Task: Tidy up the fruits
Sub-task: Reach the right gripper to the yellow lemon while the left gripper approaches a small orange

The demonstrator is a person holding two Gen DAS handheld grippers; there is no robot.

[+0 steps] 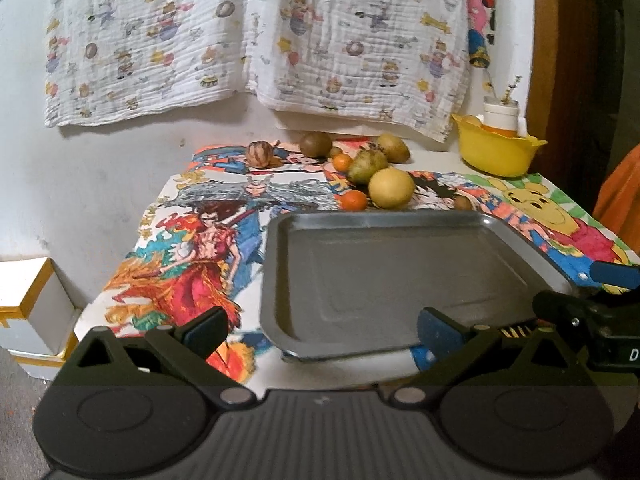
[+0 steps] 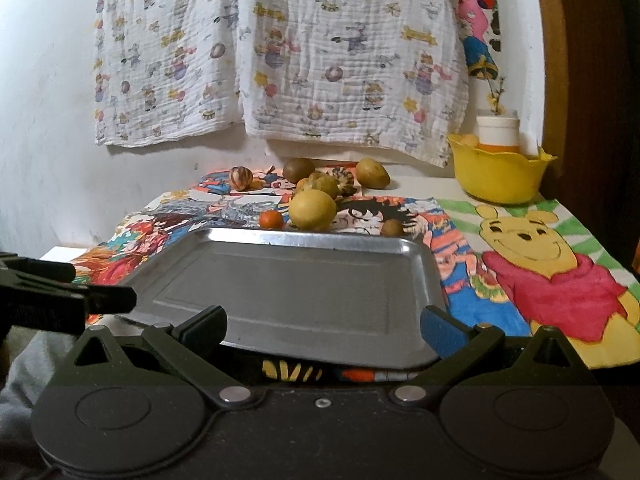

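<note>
A cartoon-printed cloth (image 2: 552,276) covers the table beneath a white wall hung with printed muslin (image 1: 256,40); the steel tray (image 2: 280,292) lies bare, fruits (image 1: 390,188) clustered just behind it, a yellow bowl (image 2: 500,176) far right; left gripper (image 1: 320,330) and right gripper (image 2: 324,330) both gape, holding nothing

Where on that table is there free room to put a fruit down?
The metal tray is bare inside its rim. The Winnie-the-Pooh cloth between the tray and the yellow bowl is free too. Behind the tray it is crowded: the big yellow fruit, small orange fruit and others cluster there.
</note>
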